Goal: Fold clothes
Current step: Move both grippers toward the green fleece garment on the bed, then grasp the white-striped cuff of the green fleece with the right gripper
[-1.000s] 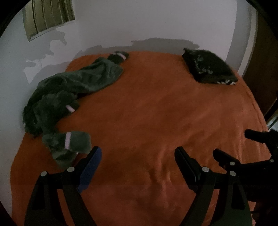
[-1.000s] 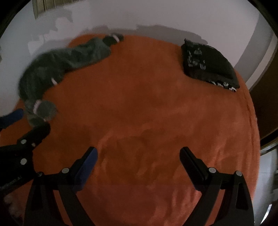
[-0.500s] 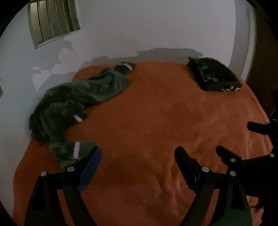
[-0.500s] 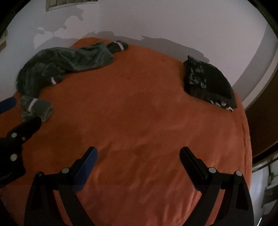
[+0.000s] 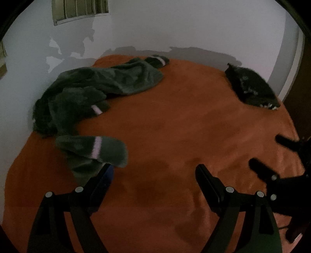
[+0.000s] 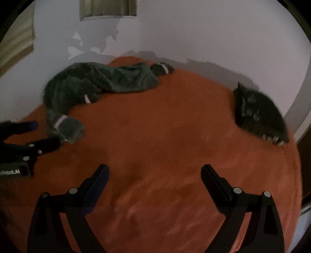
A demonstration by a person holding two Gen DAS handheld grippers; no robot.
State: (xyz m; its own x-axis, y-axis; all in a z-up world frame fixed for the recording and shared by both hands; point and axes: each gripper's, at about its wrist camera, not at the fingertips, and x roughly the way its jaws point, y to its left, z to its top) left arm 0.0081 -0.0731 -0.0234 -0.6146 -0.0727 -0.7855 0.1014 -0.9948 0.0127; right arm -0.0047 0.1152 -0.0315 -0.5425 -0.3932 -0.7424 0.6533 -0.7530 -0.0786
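Observation:
A crumpled dark green fleece garment (image 5: 101,87) with pale cuff stripes lies along the far left of the orange bed (image 5: 175,126); it also shows in the right wrist view (image 6: 105,81). One striped sleeve cuff (image 5: 97,149) lies just beyond my left gripper (image 5: 155,173), which is open and empty, its left finger next to the cuff. My right gripper (image 6: 154,173) is open and empty over bare orange cover. Each gripper shows at the edge of the other's view.
A folded black patterned garment (image 5: 250,87) lies at the far right of the bed, also in the right wrist view (image 6: 256,114). A white wall with a shuttered window (image 5: 79,9) stands behind the bed. A dark door edge is at the right.
Both grippers have moved forward and lower toward the green garment. The striped cuff now lies right by my left gripper's left finger. Both grippers stay open.

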